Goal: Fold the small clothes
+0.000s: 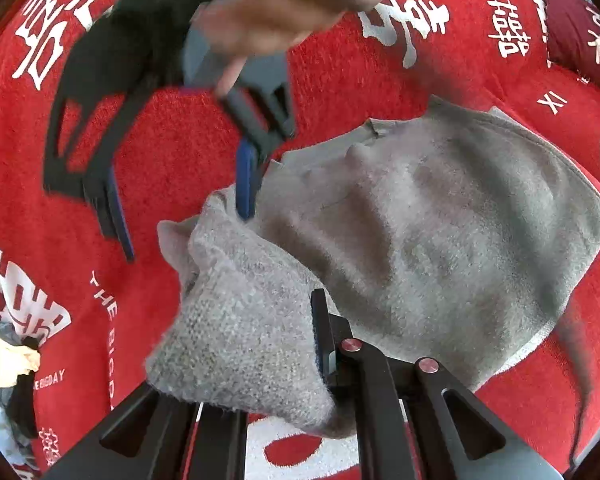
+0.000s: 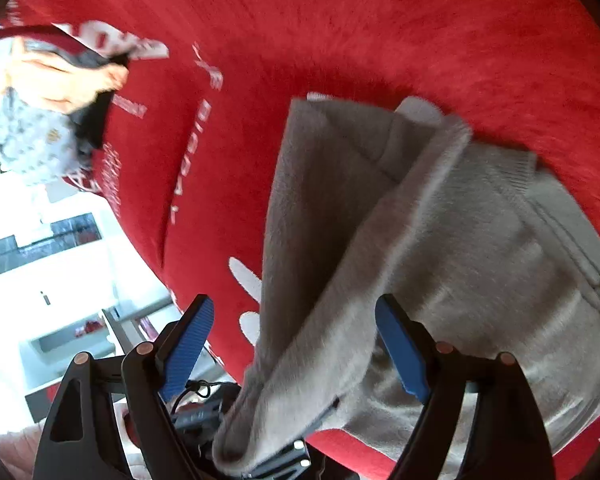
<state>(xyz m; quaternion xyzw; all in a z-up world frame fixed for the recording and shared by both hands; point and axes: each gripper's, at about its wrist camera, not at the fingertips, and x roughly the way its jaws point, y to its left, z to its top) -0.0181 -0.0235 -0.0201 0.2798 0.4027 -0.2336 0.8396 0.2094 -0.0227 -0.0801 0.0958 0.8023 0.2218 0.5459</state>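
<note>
Two grippers on one grey sweater (image 1: pixel 440 232), spread on the red blanket (image 1: pixel 172 160). Left gripper (image 1: pixel 324 344) clamps the sweater's sleeve cuff, lifted. Right gripper (image 2: pixel 296 344) gapes wide, empty, at the sweater's edge, a raised fold running lengthwise between its fingers.

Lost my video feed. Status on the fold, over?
Left gripper shut on grey sweater, its edge lifted. Right gripper open above the sweater, holding nothing. Red blanket underneath; other clothes piled well aside, nothing blocking.
</note>
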